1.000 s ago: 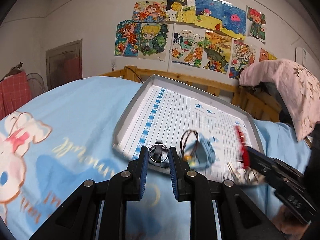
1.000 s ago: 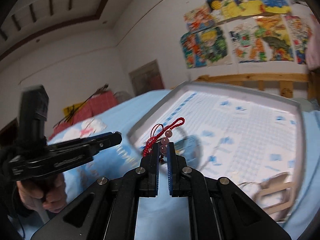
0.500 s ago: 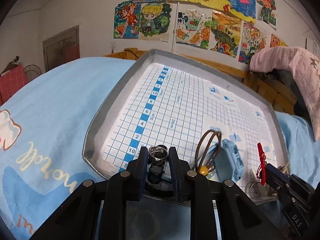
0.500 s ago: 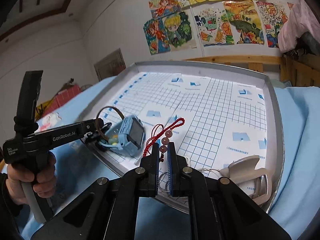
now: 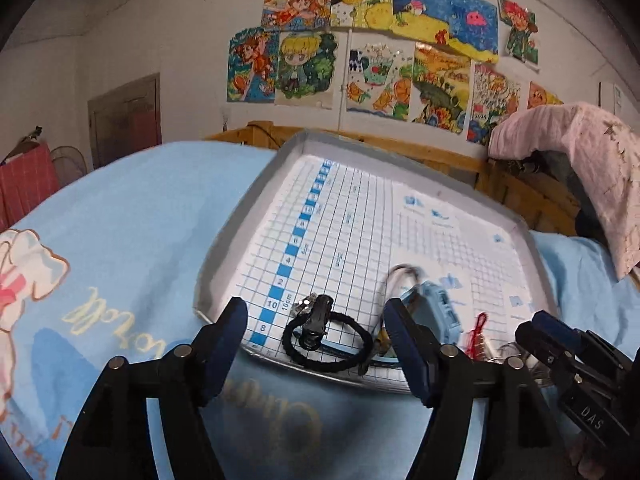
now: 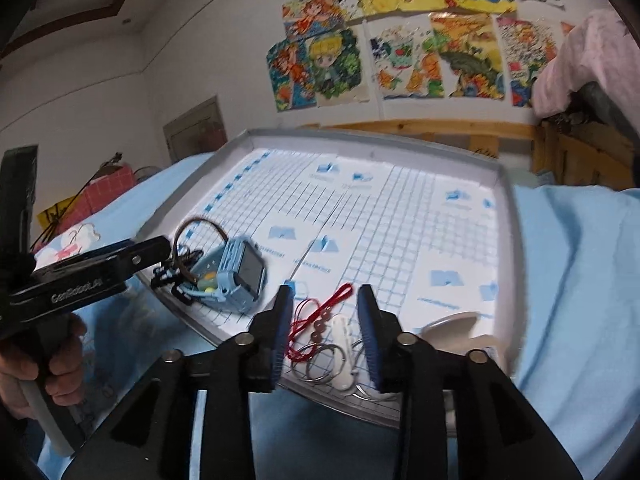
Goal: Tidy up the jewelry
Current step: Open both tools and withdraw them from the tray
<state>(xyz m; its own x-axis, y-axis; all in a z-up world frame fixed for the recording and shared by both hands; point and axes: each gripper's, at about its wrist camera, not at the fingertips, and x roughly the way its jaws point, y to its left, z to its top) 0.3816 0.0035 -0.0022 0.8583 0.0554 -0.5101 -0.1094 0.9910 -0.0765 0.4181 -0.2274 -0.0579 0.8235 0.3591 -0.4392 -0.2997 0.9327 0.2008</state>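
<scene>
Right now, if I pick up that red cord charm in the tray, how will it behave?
The red cord charm would probably go floppy: its thin cord lies in loose loops. It looks light, just a few small beads. It overlaps the metal rings, so it might snag them.

I'm looking at a bedroom: white wall (image 5: 188, 36) with a cluster of colourful drawings (image 5: 372, 44) taped up, wooden bed frame (image 5: 516, 188) running below them, light blue bedsheet (image 5: 132, 216) with a cartoon print in front. Pink blanket (image 5: 592, 168) is draped over the frame on the right, brownish door (image 5: 125, 118) sits in the left wall, red checked fabric (image 5: 24, 184) at far left. Right wrist view adds dark wooden ceiling trim (image 6: 96, 4); lighting is dim indoor.
</scene>
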